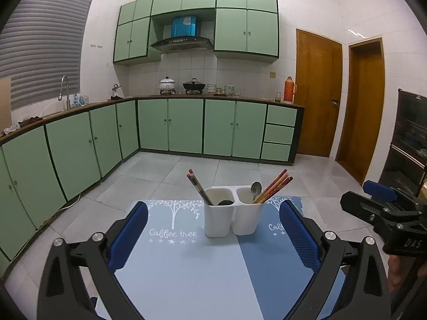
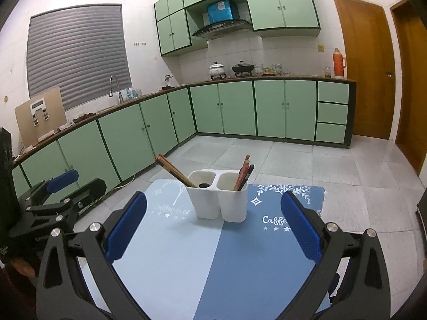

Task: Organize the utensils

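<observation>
A white two-compartment utensil holder (image 1: 229, 218) (image 2: 217, 200) stands on a blue table mat (image 1: 186, 266) (image 2: 213, 261). Its left compartment holds dark chopsticks (image 1: 198, 188) (image 2: 173, 170) and a dark spoon (image 1: 225, 202). Its right compartment holds red and yellow chopsticks (image 1: 275, 186) (image 2: 244, 172) and a metal spoon (image 1: 256, 188). My left gripper (image 1: 213, 237) is open and empty, short of the holder. My right gripper (image 2: 213, 226) is open and empty, also short of the holder. The right gripper shows at the right edge of the left wrist view (image 1: 384, 213); the left gripper shows at the left edge of the right wrist view (image 2: 58, 200).
The mat lies on a small table with tiled floor (image 1: 149, 176) beyond it. Green kitchen cabinets (image 1: 186, 125) run along the far wall and the left. Wooden doors (image 1: 317, 93) are at the right. A dark oven unit (image 1: 411, 138) stands at the far right.
</observation>
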The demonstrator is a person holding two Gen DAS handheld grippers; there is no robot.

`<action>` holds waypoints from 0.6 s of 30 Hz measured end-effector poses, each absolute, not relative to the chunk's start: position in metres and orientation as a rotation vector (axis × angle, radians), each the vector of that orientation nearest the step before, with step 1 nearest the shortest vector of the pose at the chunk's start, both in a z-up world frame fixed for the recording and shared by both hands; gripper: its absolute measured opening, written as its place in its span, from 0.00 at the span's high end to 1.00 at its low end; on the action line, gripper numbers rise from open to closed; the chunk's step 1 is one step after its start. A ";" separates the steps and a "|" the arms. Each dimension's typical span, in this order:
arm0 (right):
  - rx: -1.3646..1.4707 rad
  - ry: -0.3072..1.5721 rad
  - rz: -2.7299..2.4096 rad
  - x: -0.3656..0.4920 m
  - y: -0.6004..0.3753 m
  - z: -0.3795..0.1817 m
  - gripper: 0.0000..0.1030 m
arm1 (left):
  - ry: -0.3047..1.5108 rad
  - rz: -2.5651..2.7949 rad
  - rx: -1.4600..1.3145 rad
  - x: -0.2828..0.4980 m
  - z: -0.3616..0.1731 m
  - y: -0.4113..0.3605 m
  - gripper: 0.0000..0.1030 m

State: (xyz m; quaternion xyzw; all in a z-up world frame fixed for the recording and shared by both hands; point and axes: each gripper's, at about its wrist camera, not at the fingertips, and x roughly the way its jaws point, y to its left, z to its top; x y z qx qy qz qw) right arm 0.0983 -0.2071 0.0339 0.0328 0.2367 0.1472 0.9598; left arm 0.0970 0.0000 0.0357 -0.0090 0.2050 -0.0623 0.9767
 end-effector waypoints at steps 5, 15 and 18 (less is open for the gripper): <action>0.064 0.487 0.305 0.097 -0.205 0.031 0.05 | 0.421 -0.123 -0.012 0.093 0.033 0.000 0.06; 0.059 0.491 0.312 0.100 -0.199 0.030 0.05 | 0.430 -0.115 -0.020 0.091 0.032 0.005 0.06; 0.058 0.491 0.312 0.100 -0.199 0.030 0.05 | 0.430 -0.116 -0.021 0.091 0.032 0.005 0.06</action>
